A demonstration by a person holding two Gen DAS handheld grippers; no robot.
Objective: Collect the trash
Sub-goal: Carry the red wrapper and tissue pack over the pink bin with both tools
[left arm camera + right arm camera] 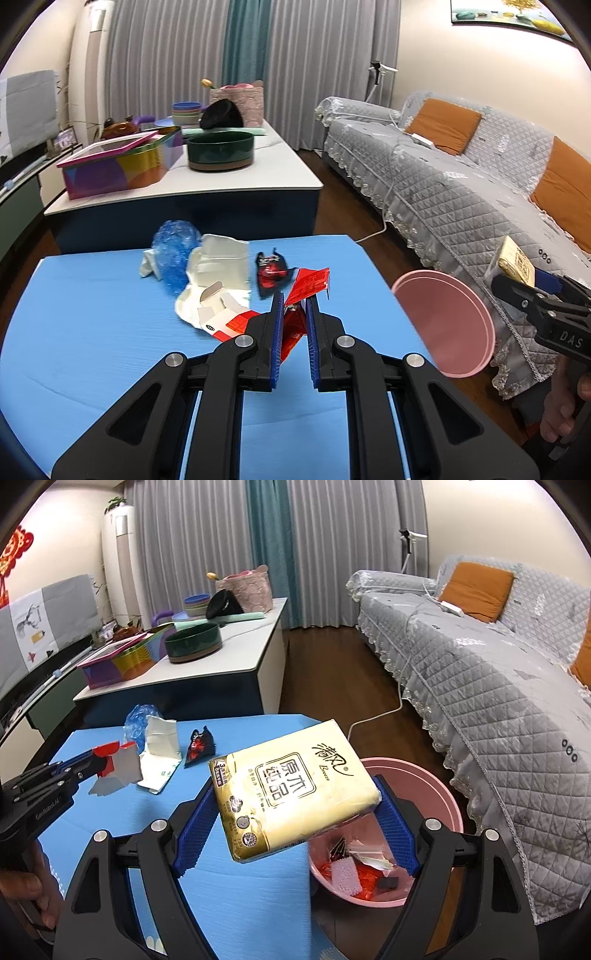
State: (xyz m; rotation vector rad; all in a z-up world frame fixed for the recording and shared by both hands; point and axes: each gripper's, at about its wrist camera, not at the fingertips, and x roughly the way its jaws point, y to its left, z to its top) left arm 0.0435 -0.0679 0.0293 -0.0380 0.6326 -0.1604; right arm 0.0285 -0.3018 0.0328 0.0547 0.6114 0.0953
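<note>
- Over the pink bin (436, 786), right gripper (295, 805) jaws clamped on tissue pack (295, 790); pack is wide, could catch the rim on release.
- Left gripper (294, 314) jaws pinch red wrapper (308, 284) above blue worktop (92, 314); thin grip, may slip.
- Only right view shows bin contents; remaining litter is clearer in left.

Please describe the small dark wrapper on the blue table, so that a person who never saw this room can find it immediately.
On the blue table, look at the trash pile near the far edge. The black and red wrapper lies just right of the torn white box. It is the only dark, shiny piece; its neighbours are white, blue or bright red.
</note>
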